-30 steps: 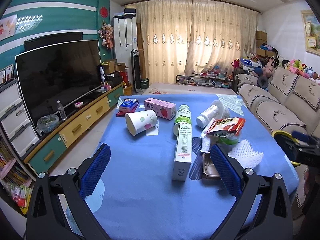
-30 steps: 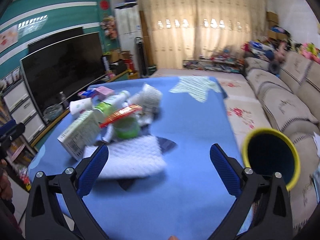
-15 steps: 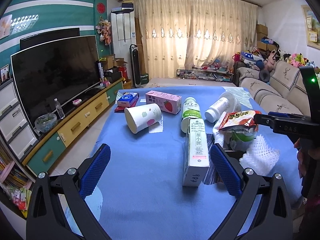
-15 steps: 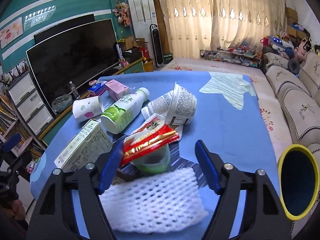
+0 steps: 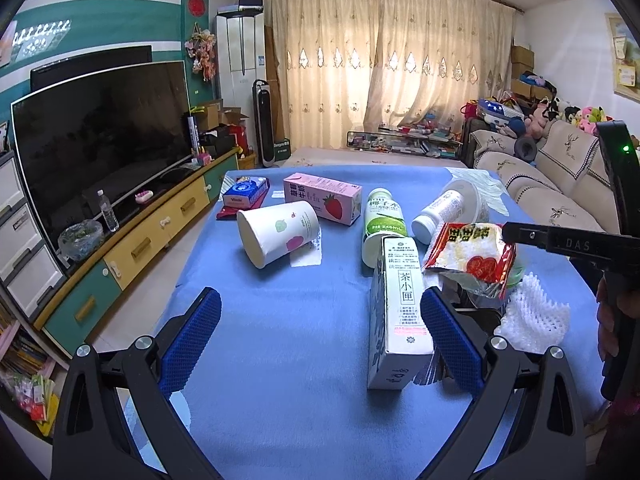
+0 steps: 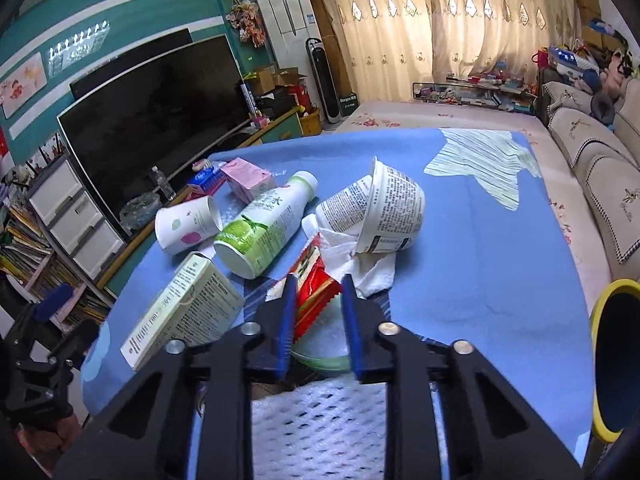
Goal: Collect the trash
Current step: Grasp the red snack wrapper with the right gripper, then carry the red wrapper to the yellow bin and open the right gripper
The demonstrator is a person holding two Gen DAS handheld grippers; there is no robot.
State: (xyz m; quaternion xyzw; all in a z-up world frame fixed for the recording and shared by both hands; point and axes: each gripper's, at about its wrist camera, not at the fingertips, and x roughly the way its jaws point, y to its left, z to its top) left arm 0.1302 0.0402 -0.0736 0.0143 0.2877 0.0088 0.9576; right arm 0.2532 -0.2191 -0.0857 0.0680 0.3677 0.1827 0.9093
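Observation:
Trash lies on a blue tablecloth (image 5: 260, 360): a white paper cup (image 5: 278, 232), a pink milk carton (image 5: 324, 198), a green-labelled bottle (image 5: 382, 220), a printed white tub (image 6: 390, 208) and a tall tea carton (image 5: 400, 308). My right gripper (image 6: 319, 308) is closing its jaws, and the red snack wrapper (image 6: 316, 292) fills the narrow gap between the pads, over a green cup (image 6: 324, 346). My left gripper (image 5: 320, 340) hangs open low over the cloth. The tea carton's near end sits just inside its right finger (image 5: 448, 336).
White foam netting (image 6: 320, 432) lies under the right gripper. A yellow-rimmed bin (image 6: 616, 360) stands off the table's right side by the sofa (image 5: 552, 184). A TV (image 5: 100, 140) and a low cabinet run along the left. A blue tissue pack (image 5: 244, 192) sits far left on the table.
The right gripper swung in over the pile and its jaws went from wide open to nearly shut around the red wrapper. The left gripper moved forward and lower, still open.

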